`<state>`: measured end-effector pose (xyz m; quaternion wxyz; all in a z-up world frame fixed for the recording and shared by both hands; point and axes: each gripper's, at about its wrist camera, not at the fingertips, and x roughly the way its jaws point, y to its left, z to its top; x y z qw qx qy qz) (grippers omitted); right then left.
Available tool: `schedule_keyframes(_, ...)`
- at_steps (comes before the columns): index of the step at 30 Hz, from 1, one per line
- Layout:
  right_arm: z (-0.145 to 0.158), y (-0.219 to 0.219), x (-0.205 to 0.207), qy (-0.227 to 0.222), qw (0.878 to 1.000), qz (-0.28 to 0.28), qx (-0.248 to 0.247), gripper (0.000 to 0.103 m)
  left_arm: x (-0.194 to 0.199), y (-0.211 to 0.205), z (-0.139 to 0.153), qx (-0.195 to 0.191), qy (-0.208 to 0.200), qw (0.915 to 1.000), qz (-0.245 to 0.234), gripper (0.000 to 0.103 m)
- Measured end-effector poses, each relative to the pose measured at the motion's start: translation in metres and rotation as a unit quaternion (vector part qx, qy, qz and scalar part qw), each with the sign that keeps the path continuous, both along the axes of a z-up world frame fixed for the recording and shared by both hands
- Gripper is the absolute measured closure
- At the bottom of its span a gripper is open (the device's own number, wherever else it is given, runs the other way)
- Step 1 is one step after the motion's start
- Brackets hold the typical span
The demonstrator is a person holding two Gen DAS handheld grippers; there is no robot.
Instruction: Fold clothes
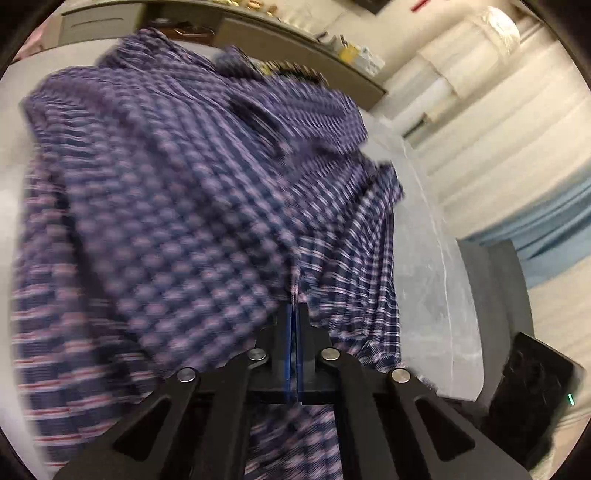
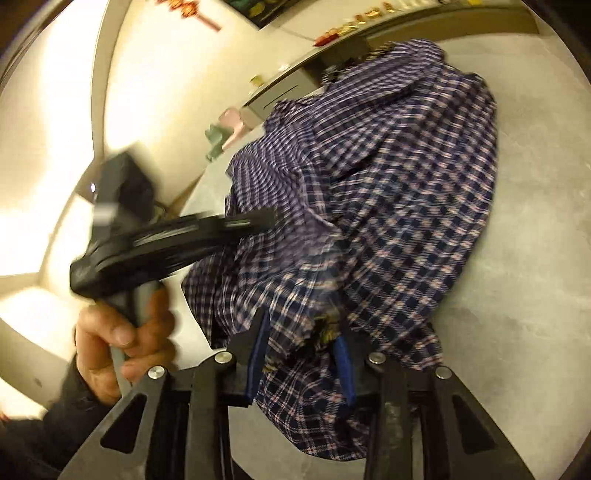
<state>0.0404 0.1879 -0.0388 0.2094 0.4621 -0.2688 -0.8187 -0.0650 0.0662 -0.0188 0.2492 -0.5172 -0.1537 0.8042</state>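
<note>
A navy plaid shirt [image 1: 177, 206] with pink and white lines lies bunched on a grey round table [image 1: 436, 295]. My left gripper [image 1: 295, 314] is shut on a ridge of the shirt's cloth, which fans out ahead of the fingers. In the right wrist view the shirt [image 2: 399, 192] is heaped on the table [image 2: 524, 288]. My right gripper [image 2: 301, 332] stands open, its blue-padded fingers wide apart with shirt cloth draped between them. The left gripper [image 2: 266, 218] shows there as a blurred black tool poking into the shirt's left side, held by a hand [image 2: 118, 332].
A black device [image 1: 532, 398] with a small green light sits beyond the table's right edge. A long counter [image 1: 288, 33] with small items runs along the back. Pale rolls [image 1: 476, 55] and a blue cloth [image 1: 554, 229] lie to the right.
</note>
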Motion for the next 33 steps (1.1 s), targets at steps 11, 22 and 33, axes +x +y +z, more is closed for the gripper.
schedule_keyframes(11, 0.025, -0.044, 0.001, 0.051, 0.988, -0.006, 0.147, 0.098, 0.038, -0.143, 0.048, 0.060, 0.024, 0.9942, 0.086, 0.062)
schedule_keyframes(22, 0.044, -0.089, 0.025, 0.176, 0.958, 0.069, 0.215, 0.098, 0.019, 0.024, 0.028, 0.010, -0.021, 0.9944, -0.104, 0.058)
schedule_keyframes(33, 0.012, -0.076, 0.007, 0.089, 0.975, 0.075, 0.189, 0.053, 0.018, -0.098, 0.059, 0.034, 0.026, 0.9987, 0.028, 0.103)
